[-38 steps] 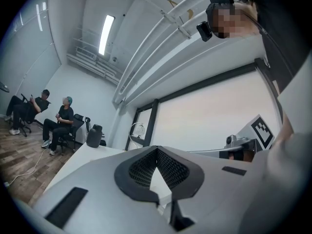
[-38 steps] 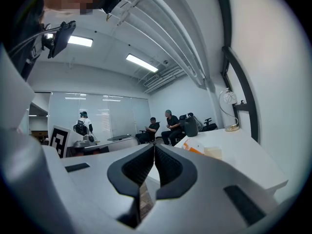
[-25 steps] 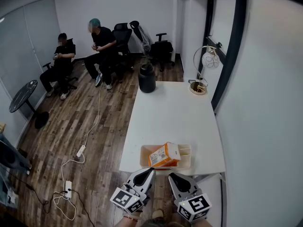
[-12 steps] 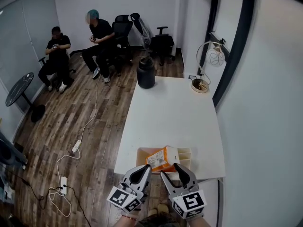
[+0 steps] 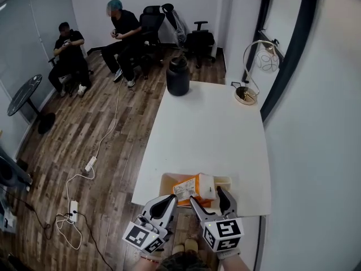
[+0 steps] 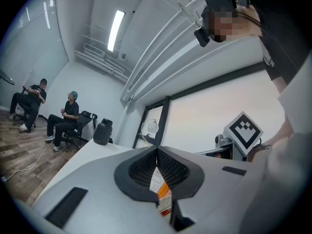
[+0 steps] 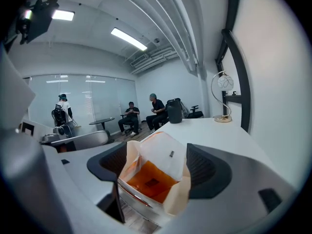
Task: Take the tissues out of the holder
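The orange tissue pack (image 5: 194, 188) is laid left-to-right along the holder (image 5: 167, 180), between the opening jaws of the right gripper (image 5: 207, 196); the left gripper (image 5: 168, 201) is seen closed.

The tissue pack (image 5: 194, 188) is orange with white panels. Its holder (image 5: 166, 181) is pale cream. The surface (image 5: 206, 129) is plain white, the floor (image 5: 90, 129) dark brown striped planks, the jug (image 5: 177, 77) black, the lamp base (image 5: 246, 95) gold.

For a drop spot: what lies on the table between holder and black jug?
Nothing; the table is bare from holder to jug, in the head view.
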